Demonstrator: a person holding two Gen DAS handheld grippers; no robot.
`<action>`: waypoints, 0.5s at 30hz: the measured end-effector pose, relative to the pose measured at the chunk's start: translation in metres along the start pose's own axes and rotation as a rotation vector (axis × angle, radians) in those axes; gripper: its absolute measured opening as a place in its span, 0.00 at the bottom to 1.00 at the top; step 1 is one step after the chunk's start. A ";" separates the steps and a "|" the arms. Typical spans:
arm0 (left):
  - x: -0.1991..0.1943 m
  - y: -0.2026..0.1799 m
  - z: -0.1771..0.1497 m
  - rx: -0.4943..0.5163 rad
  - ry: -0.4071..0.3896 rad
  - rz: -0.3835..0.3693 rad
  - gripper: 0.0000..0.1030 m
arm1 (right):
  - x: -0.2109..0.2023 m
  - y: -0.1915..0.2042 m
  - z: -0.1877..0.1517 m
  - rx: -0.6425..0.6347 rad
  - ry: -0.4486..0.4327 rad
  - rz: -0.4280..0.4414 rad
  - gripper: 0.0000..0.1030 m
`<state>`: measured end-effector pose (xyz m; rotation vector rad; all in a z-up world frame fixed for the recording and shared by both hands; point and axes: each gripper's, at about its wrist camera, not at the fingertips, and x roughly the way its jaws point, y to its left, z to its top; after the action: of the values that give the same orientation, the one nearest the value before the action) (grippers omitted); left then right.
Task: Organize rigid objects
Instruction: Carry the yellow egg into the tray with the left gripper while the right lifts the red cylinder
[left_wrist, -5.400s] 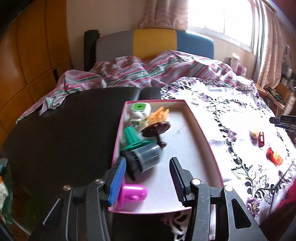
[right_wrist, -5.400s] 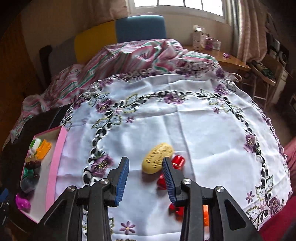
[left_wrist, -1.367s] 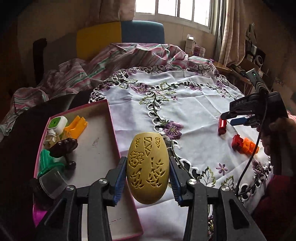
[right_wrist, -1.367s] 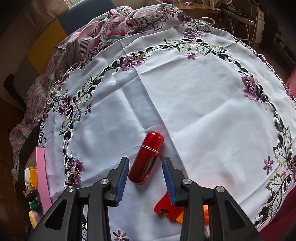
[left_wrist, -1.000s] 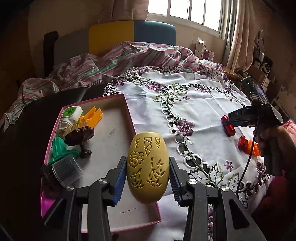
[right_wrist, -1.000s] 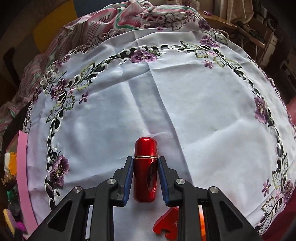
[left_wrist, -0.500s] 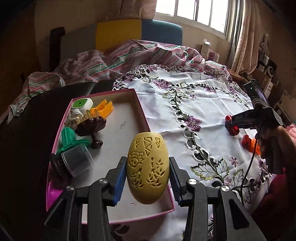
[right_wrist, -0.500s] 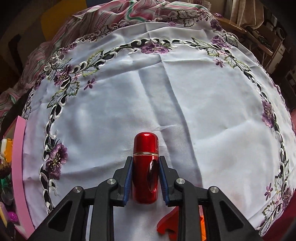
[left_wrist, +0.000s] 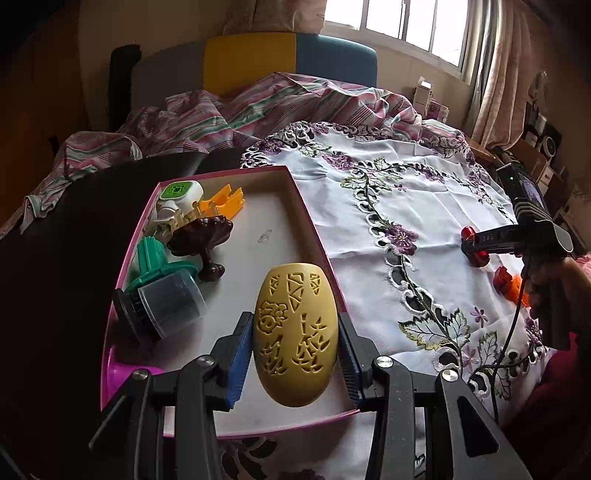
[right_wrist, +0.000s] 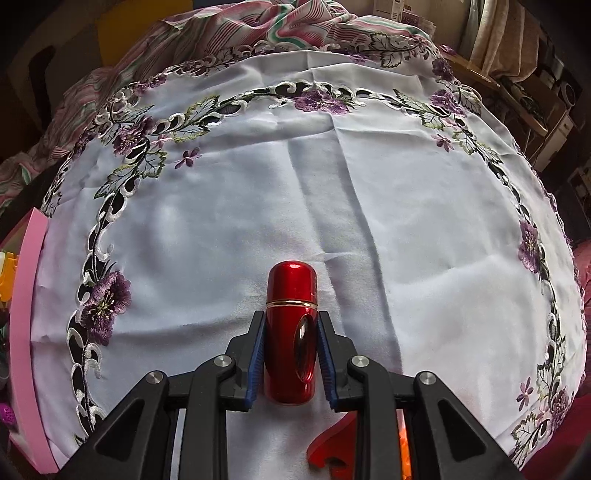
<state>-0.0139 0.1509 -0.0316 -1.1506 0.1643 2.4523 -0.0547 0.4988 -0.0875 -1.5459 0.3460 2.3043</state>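
Note:
My left gripper (left_wrist: 293, 350) is shut on a yellow carved oval case (left_wrist: 295, 332) and holds it above the near right part of the pink tray (left_wrist: 314, 236). My right gripper (right_wrist: 290, 350) is shut on a red metal capsule (right_wrist: 291, 325), held just above the white embroidered tablecloth (right_wrist: 258, 184). In the left wrist view the right gripper (left_wrist: 476, 247) is out at the right with the red capsule (left_wrist: 469, 232) between its jaws.
The tray holds a green-topped white piece (left_wrist: 179, 194), an orange clip (left_wrist: 221, 201), a dark brown stand (left_wrist: 203, 236), a green and grey cup (left_wrist: 162, 295) and a magenta piece (left_wrist: 122, 369). A red and orange toy (left_wrist: 508, 282) lies on the cloth near the right gripper. Striped bedding (left_wrist: 258, 103) is behind.
My left gripper has carried the yellow case leftward over the tray. My right gripper has closed on the red capsule and lifted it slightly off the cloth.

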 end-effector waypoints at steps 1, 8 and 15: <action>0.000 0.000 0.000 -0.001 0.002 0.001 0.43 | 0.000 0.001 0.000 -0.006 -0.002 -0.004 0.25; -0.001 0.004 -0.001 -0.011 0.003 -0.001 0.43 | 0.000 0.006 -0.001 -0.044 -0.014 -0.032 0.25; -0.006 0.032 0.006 -0.084 -0.004 0.014 0.43 | 0.000 0.011 -0.003 -0.080 -0.019 -0.054 0.25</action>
<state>-0.0283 0.1218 -0.0259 -1.1831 0.0686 2.4956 -0.0567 0.4874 -0.0882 -1.5494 0.2074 2.3156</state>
